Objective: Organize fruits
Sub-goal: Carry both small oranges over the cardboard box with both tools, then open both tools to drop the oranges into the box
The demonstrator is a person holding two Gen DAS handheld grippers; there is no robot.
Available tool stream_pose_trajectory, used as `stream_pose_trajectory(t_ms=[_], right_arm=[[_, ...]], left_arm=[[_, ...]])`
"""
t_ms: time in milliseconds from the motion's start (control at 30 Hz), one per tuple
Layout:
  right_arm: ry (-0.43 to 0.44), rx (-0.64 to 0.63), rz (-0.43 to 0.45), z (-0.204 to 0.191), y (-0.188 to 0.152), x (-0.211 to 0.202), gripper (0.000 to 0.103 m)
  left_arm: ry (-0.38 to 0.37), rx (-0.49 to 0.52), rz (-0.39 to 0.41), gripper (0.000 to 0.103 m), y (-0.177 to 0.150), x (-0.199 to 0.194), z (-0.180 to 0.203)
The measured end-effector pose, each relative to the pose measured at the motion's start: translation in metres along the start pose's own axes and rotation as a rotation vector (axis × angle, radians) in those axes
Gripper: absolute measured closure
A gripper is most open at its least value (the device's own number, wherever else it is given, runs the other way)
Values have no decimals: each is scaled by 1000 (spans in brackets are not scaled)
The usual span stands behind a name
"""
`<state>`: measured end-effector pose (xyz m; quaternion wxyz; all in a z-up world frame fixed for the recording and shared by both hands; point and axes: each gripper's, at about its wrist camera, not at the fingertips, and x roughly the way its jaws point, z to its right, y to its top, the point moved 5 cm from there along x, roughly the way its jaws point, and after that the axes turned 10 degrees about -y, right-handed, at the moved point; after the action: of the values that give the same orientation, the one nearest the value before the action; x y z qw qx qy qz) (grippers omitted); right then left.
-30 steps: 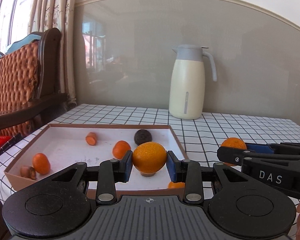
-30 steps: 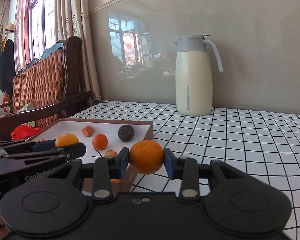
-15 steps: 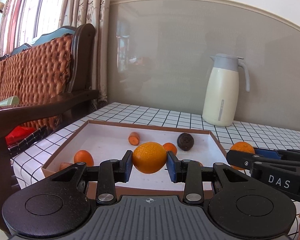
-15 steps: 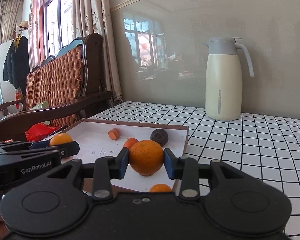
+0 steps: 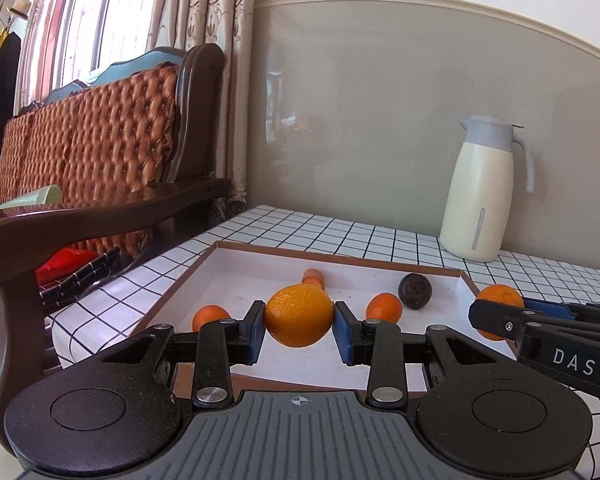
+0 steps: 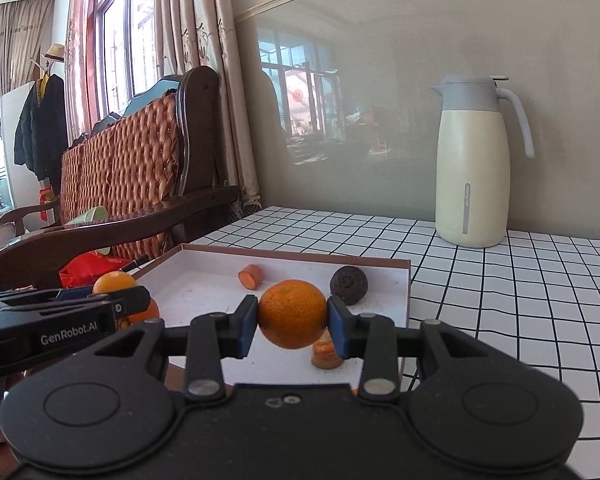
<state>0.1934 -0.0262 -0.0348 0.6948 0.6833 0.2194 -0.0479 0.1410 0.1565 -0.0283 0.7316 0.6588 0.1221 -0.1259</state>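
While both jaws pinch oranges (tray [image 5: 260,256] below).

Bright daylight from window [image 6: 116,52] at left; glossy wall panel [image 6: 340,128] reflects it; fisheye bends edges, corners dark, focus sharp.

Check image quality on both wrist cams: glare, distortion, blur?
Left wrist view: window blown out, wall trim bowed by the fisheye, orange in the left gripper sharp. Right wrist view: glossy wall panel mirrors the window, dark corners, orange in the right gripper sharp; no motion blur.
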Motion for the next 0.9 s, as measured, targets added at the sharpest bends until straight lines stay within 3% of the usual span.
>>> stream_pose_trajectory(t_ms=[900], right_arm=[[-78, -2, 8, 6, 3, 21, 74]], left_arm=[[33, -10, -8, 67, 11, 31, -26]])
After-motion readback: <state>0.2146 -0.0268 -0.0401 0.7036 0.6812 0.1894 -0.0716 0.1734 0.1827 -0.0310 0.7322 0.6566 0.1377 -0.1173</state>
